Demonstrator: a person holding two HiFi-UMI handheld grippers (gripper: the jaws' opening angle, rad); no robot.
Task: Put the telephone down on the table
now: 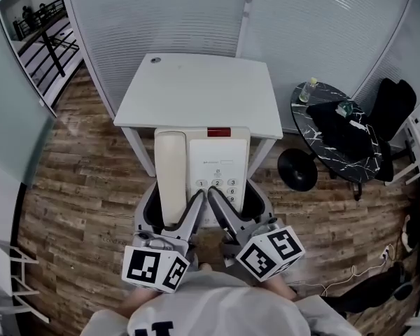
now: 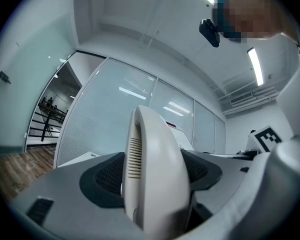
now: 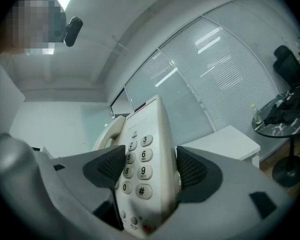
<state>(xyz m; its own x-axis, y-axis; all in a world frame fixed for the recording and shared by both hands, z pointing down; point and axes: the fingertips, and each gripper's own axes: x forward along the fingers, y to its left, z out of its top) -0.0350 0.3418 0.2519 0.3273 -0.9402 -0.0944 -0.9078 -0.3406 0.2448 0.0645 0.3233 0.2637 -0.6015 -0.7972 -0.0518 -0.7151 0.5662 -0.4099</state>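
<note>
I hold the telephone (image 1: 203, 166) up off the floor with both tools, and it hangs in the air at the near edge of the white desk (image 1: 196, 89), not resting on it. From the head view its far end, the one with the red strip (image 1: 219, 132), overlaps the near edge of the desk, while the end nearest me sits between my two tools. My left gripper (image 1: 173, 212) has its fingers (image 2: 107, 176) closed on the handset (image 2: 155, 174), which lies in its cradle on the left side of the telephone; the dark ribbed pads press on both sides of the cream shell. My right gripper (image 1: 238, 205) has its fingers (image 3: 192, 171) closed on the right side of the body, one pad against the keypad (image 3: 137, 164) and the other against the underside, so the number keys face out between them. The two marker cubes (image 1: 154, 268) sit close to my chest, the left one just beside the right. The top of the desk carries only a small dark dot near its far left corner. To the right, well apart from the desk, stands a small round desk (image 1: 336, 128) with a dark marbled top, a bottle (image 1: 308, 89) and some dark cloth on it, and a black chair (image 1: 392, 103) behind. Wood floor (image 1: 77, 180) lies below, and pale blinds close the far side.
</note>
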